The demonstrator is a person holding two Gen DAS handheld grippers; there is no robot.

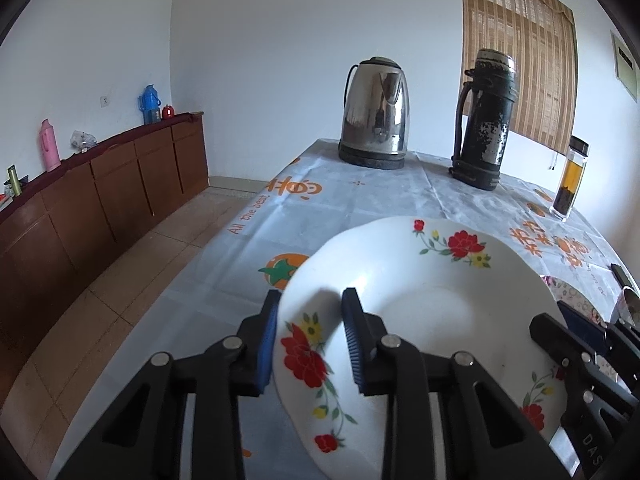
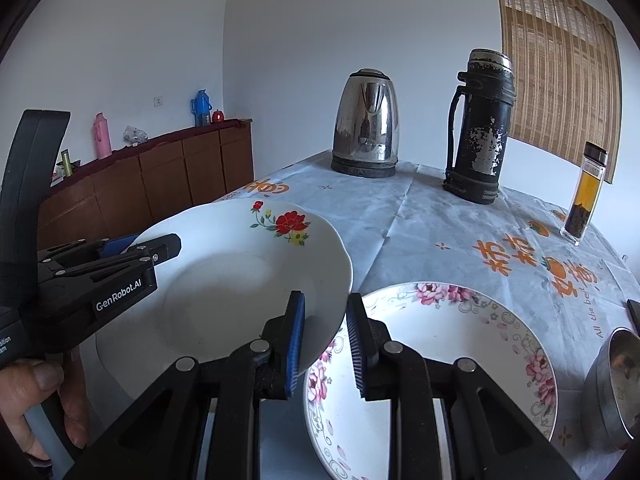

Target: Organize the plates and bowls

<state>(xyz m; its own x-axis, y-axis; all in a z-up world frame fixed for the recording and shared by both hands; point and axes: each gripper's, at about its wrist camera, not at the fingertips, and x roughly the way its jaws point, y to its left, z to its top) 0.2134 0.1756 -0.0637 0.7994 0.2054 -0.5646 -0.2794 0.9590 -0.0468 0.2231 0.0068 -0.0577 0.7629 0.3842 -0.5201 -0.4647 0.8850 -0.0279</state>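
The white red-flowered ceramic plate (image 2: 240, 280) hangs tilted above the worktop (image 2: 440, 216), its rim pinched on opposite sides by the left hand-held gripper (image 1: 310, 336) and the right hand-held gripper (image 2: 324, 340), both nearly closed on it. The pink-flowered plate (image 2: 440, 360) lies flat just below right, nearer the right one.

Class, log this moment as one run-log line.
left tool: grips white red-flowered plate | right tool: grips same plate | pink-flowered plate: on table
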